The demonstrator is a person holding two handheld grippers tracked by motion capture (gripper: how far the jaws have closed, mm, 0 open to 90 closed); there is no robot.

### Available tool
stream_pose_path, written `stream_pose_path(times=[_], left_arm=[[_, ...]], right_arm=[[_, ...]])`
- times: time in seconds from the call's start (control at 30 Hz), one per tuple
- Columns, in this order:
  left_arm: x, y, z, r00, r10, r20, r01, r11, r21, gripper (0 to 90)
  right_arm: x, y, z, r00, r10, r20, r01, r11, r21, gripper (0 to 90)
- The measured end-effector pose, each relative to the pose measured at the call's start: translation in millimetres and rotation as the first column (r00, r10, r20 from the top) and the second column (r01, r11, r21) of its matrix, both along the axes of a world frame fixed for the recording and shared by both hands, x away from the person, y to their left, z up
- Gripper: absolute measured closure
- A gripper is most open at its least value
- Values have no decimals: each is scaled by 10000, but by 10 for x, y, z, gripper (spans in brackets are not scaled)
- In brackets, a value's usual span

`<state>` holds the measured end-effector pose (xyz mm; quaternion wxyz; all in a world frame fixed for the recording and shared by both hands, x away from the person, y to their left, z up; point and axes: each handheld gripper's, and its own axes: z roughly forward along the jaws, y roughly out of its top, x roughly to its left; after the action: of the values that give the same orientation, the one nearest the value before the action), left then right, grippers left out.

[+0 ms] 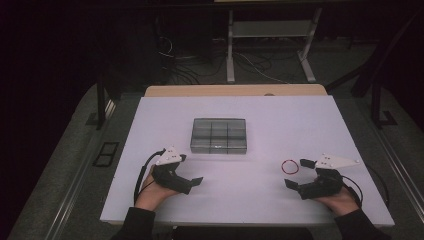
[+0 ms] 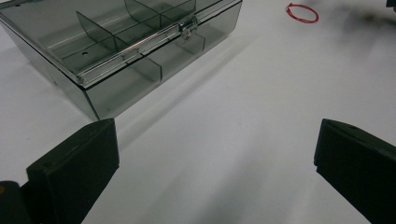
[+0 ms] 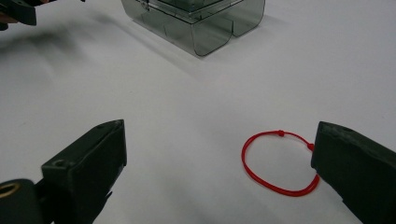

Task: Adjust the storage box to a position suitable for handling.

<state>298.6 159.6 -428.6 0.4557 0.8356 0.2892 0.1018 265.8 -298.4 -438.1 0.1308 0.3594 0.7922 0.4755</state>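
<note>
Right gripper (image 1: 299, 173) resting on the near right of the white table (image 1: 260, 200), jaws spread wide, nothing held. Red string loop (image 1: 290, 166) lying flat just beside the far jaw, slightly left of it; in the right gripper view (image 3: 280, 161) partly tucked behind one jaw. Left gripper (image 1: 189, 169) at near left, jaws likewise wide and empty, aimed toward the middle. Smoky clear plastic box (image 1: 219, 135) with dividers, lid latched, at the table's centre, well apart from the loop.
</note>
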Motion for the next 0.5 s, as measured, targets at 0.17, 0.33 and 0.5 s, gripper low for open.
stream_pose_path(times=[0.17,0.33,0.5], left_arm=[[17,-2,5,10000,43,-53,-43,10000,-52,0],[27,5,26,10000,58,7,-58,10000,-76,0],[47,11,32,9999,132,-69,-133,9997,-191,0]], right_arm=[[2,2,-5,10000,-3,-69,3,10000,34,31],[5,2,-7,9999,8,-119,-7,10000,61,31],[8,11,-8,10000,25,-95,-25,10000,41,31]])
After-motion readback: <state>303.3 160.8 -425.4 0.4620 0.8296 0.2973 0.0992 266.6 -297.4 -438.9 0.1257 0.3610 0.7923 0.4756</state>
